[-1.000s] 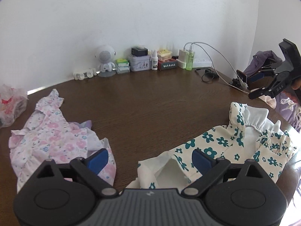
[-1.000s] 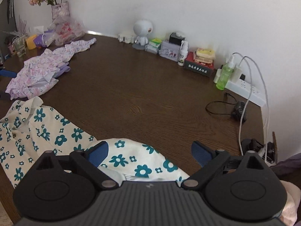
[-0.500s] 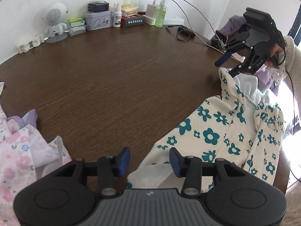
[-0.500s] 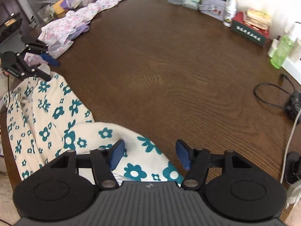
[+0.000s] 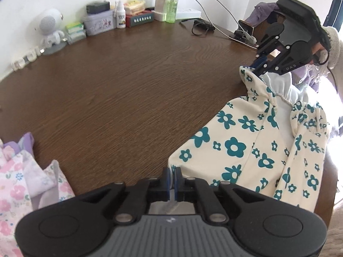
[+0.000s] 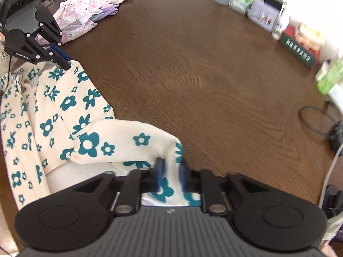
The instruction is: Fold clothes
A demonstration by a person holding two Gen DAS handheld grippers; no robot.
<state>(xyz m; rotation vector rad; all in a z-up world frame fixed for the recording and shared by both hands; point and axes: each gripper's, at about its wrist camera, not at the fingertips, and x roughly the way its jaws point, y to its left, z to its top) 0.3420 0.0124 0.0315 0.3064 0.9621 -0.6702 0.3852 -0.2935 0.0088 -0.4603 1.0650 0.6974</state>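
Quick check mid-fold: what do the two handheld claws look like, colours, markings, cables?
Both match: black linkage arms with silver pivot pins, blue finger pads, ribbed grey body between two round black housings. The left claw reads "GenRobot.AI" in white and trails a black cable; the right claw reads "DAS", beside a cream knitted sleeve.

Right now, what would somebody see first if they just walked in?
First, the cream garment with teal flowers draped over the near edge of the dark brown wooden table, pinched at either end by the left gripper and the right gripper. Next, the pink floral garment crumpled at the table's left side.
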